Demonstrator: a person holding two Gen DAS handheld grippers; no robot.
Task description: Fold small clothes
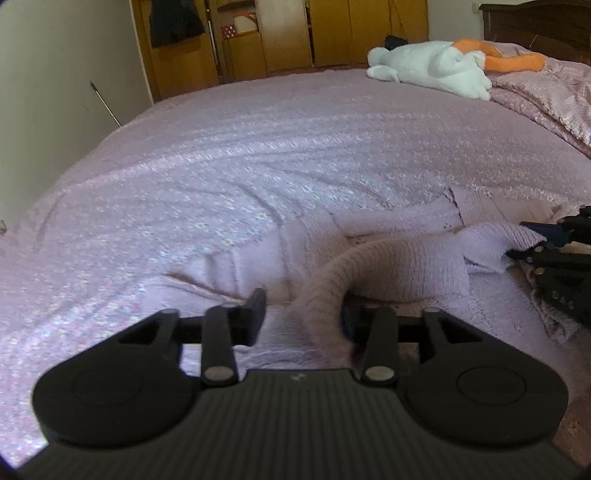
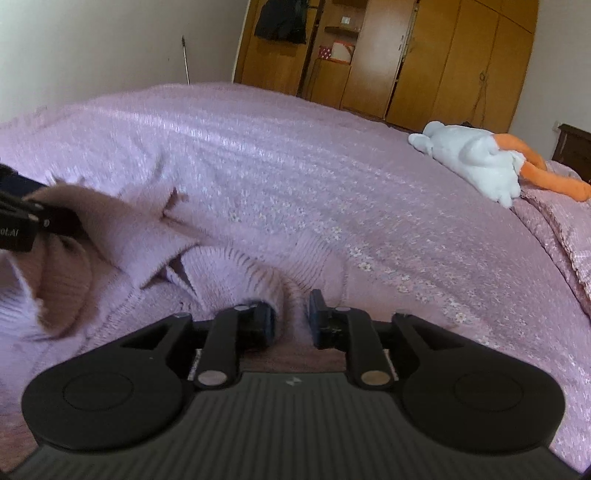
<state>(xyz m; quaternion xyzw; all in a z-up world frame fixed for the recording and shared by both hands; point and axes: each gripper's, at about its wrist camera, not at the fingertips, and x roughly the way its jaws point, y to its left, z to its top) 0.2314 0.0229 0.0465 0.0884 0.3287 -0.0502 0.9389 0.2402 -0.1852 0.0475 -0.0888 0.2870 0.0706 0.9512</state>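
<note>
A small lilac knit sweater (image 1: 406, 258) lies rumpled on the pink bedspread (image 1: 240, 166). In the left wrist view my left gripper (image 1: 303, 317) has its jaws apart, with a rolled part of the sweater running between them and against the right finger. In the right wrist view my right gripper (image 2: 291, 317) has a narrow gap between its jaws, with a ridge of the sweater (image 2: 229, 266) in that gap. My left gripper also shows at the left edge of the right wrist view (image 2: 22, 218), with knit draped over it. My right gripper also shows at the right edge of the left wrist view (image 1: 554, 251).
A white and orange plush toy (image 1: 443, 66) lies at the far side of the bed, also seen in the right wrist view (image 2: 487, 162). Wooden wardrobes (image 2: 424, 55) stand behind the bed. A dark headboard (image 1: 535, 26) is at the far right.
</note>
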